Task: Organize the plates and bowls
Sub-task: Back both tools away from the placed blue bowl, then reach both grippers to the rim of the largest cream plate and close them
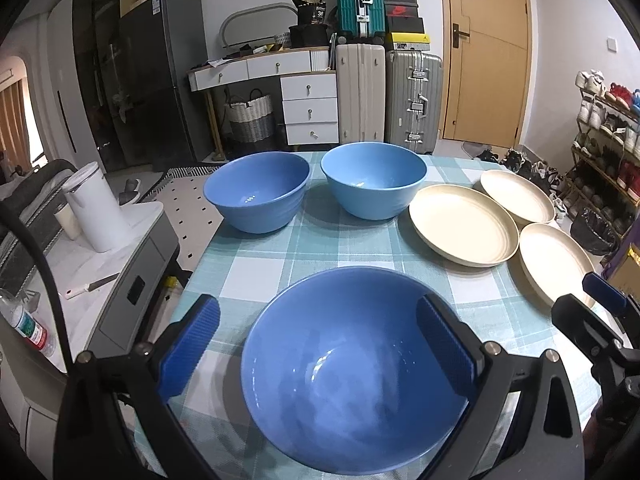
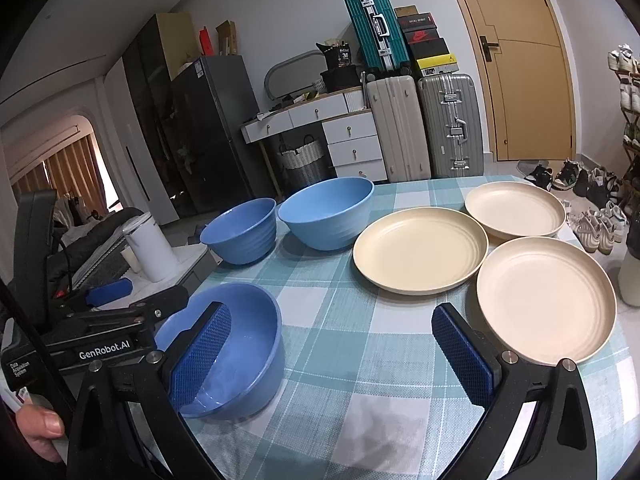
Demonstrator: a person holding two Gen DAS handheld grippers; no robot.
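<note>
The tabletop (image 1: 320, 248), covered with a teal-and-white checked cloth, carries three blue bowls and three cream plates. In the left wrist view, the left claw (image 1: 320, 352) stands with its fingers wide apart: the near blue bowl (image 1: 352, 380) fills the lower centre of the frame, the left finger lies outside its rim, and the right finger overlaps the bowl's right rim; actual contact cannot be determined. The ribbed blue bowl (image 1: 258, 194) sits at centre left of that frame, and the lighter blue bowl (image 1: 374, 182) sits just beside it at upper centre; the two are close but apart. To the right, the middle plate (image 1: 464, 224) lies near the lighter bowl, the far plate (image 1: 518, 196) lies behind it at the tabletop's far edge, and the near plate (image 1: 554, 260) lies at the right edge. In the right wrist view, the right claw (image 2: 332, 352) is also spread open and grips nothing; bare checked cloth shows between its fingers. Its right finger tip sits just left of the near plate, which occupies the right of that frame, while the near blue bowl sits at lower left, partly behind the left finger. A thumb (image 2: 40, 428) shows at the lower left corner.
</note>
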